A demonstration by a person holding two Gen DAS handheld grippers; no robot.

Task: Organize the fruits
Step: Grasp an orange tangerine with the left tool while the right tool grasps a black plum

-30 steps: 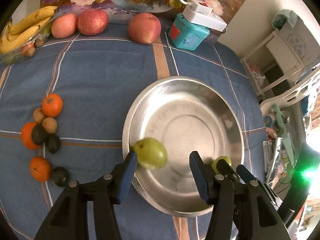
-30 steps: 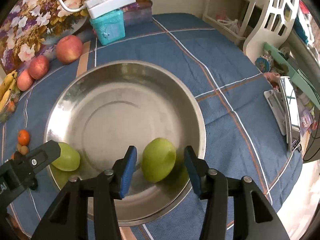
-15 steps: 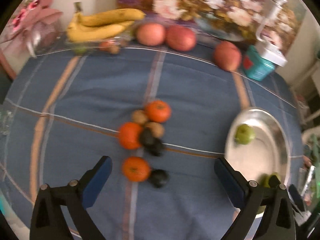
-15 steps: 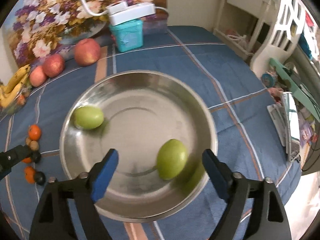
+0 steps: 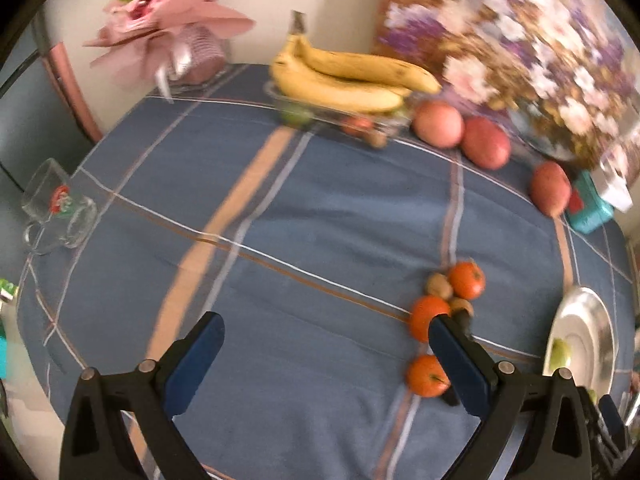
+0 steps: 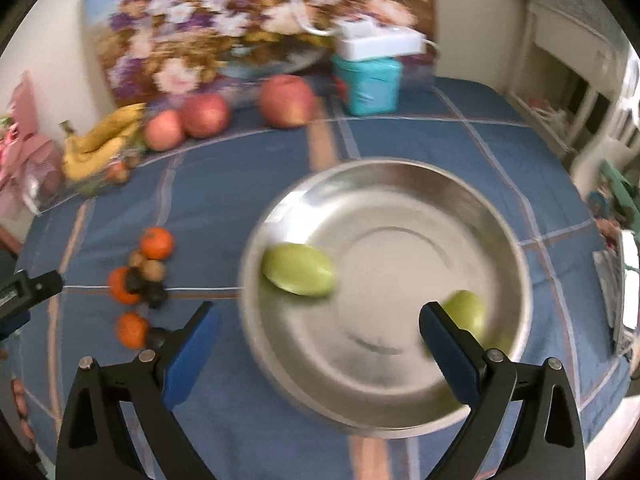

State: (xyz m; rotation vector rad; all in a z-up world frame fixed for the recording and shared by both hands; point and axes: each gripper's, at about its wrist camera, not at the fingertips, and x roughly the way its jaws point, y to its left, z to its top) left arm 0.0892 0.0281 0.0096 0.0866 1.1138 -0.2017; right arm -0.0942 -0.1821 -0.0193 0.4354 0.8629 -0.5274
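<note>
1. Left gripper [image 5: 324, 356]: fingers spread wide with nothing between them, hanging over bare blue plaid cloth on the table [image 5: 320, 216]. Right gripper [image 6: 316, 340]: fingers spread wide over the near part of the steel bowl [image 6: 400, 172], gripping nothing.
2. Fruit positions. Two green fruits lie loose in the bowl: one [image 6: 298, 269] at its left side, one [image 6: 466, 314] near right, just behind the right finger. Left of the bowl sits a tight cluster of oranges [image 5: 427, 375], small brown fruits [image 5: 439, 286] and dark round ones, touching one another. At the far edge: bananas [image 5: 344, 80] over a clear dish, three red apples [image 5: 438, 125] in a loose row.
3. Handling, judged. Green fruits look smooth, waxy and firm; likely to roll on the polished, dished steel. Oranges: round, slightly yielding peel, moderate weight; take across the widest girth. Brown and dark pieces are small, so fingers must close far, and neighbours may be nudged.
4. Apples seem heaviest and hard; a wide grip across the middle suits them. Bananas are soft, curved and bruise easily; best held at mid-bunch.
5. Cloth is matte woven fabric, giving some friction against rolling.
</note>
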